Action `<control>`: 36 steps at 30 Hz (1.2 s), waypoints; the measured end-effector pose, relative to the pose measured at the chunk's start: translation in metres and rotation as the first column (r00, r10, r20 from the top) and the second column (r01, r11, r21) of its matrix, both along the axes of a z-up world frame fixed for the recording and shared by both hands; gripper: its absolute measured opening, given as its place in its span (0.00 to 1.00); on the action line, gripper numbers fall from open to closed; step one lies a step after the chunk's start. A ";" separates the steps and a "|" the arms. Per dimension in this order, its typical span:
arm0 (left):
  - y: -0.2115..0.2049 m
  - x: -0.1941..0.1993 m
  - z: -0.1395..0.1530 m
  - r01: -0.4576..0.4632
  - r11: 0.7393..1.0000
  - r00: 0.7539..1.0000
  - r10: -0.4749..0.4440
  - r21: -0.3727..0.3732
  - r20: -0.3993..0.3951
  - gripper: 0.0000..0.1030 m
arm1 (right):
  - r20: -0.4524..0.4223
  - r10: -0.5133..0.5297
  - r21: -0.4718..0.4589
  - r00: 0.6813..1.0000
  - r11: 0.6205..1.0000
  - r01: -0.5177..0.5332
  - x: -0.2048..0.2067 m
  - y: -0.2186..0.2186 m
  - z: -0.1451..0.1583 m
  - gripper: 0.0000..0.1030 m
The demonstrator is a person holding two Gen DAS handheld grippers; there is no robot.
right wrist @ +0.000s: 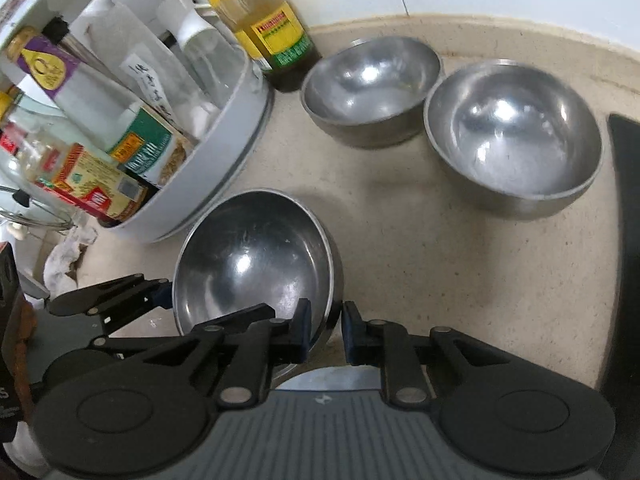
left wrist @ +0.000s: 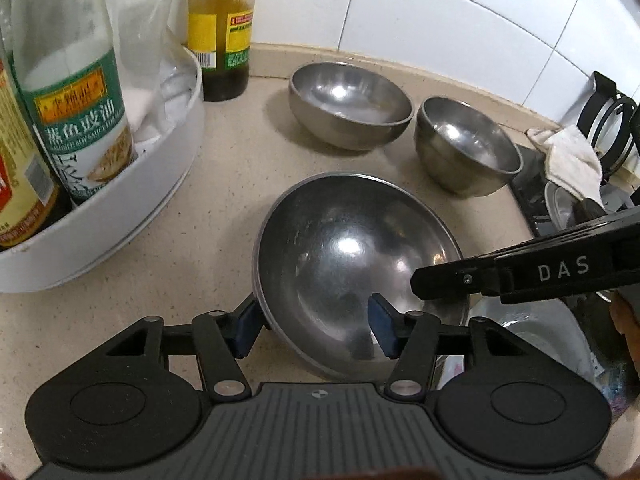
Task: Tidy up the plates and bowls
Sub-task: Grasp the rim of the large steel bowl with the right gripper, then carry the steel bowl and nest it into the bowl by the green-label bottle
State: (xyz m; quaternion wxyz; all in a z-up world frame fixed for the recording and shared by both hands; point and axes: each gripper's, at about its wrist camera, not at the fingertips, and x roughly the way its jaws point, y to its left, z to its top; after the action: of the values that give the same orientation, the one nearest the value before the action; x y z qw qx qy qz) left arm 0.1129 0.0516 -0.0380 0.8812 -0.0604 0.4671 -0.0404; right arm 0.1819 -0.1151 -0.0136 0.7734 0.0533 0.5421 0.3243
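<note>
We see three steel bowls on the beige worktop [left wrist: 224,184]. The near bowl [left wrist: 352,264] sits tipped at the worktop's near edge, its hollow facing us, and both claws are on it.

The left claw [left wrist: 316,324] is released. One blue pad [left wrist: 246,330] lies against the outside of the bowl's left rim, while the other stands well inside the hollow, apart from the metal, so the wall sits between them ungripped.

The right claw [right wrist: 327,330] is clenched on the near bowl at its right rim, one finger inside and one just outside, with little gap left.

Behind, a wide bowl [left wrist: 350,104] and a deep bowl [left wrist: 468,148] stand upright, side by side and close together, well apart from the near bowl.

To the left is a round white rack [left wrist: 120,216] holding sauce bottles, and a yellow-labelled bottle [left wrist: 222,32] stands just behind it against the tiled wall [left wrist: 440,8]. A pale cloth [left wrist: 568,156] lies at the far right, beside the deep bowl.
</note>
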 end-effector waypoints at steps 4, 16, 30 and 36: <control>0.004 0.000 0.000 -0.009 1.000 1.000 0.009 0.001 0.002 0.62 | 0.030 -0.004 0.012 1.000 1.000 0.004 -0.003 0.001 0.002 0.20; 0.017 -0.006 0.025 -0.040 0.999 0.997 0.038 0.033 0.064 0.66 | 0.114 -0.066 0.021 0.991 0.998 0.064 0.000 -0.031 0.030 0.22; 0.004 0.034 0.077 0.001 0.995 0.983 -0.020 0.100 0.184 0.72 | 0.279 -0.122 -0.090 0.952 0.984 0.152 0.045 -0.060 0.071 0.22; -0.013 0.072 0.081 0.031 0.994 0.984 -0.049 0.108 0.169 0.73 | 0.278 -0.092 -0.115 0.956 0.985 0.129 0.081 -0.043 0.071 0.22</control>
State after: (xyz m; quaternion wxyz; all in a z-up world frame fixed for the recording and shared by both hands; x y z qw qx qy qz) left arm 0.1846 0.0383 0.0429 0.9190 -0.0011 0.3923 -0.0384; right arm 0.2626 -0.1585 0.0576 0.8592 -0.0125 0.4472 0.2482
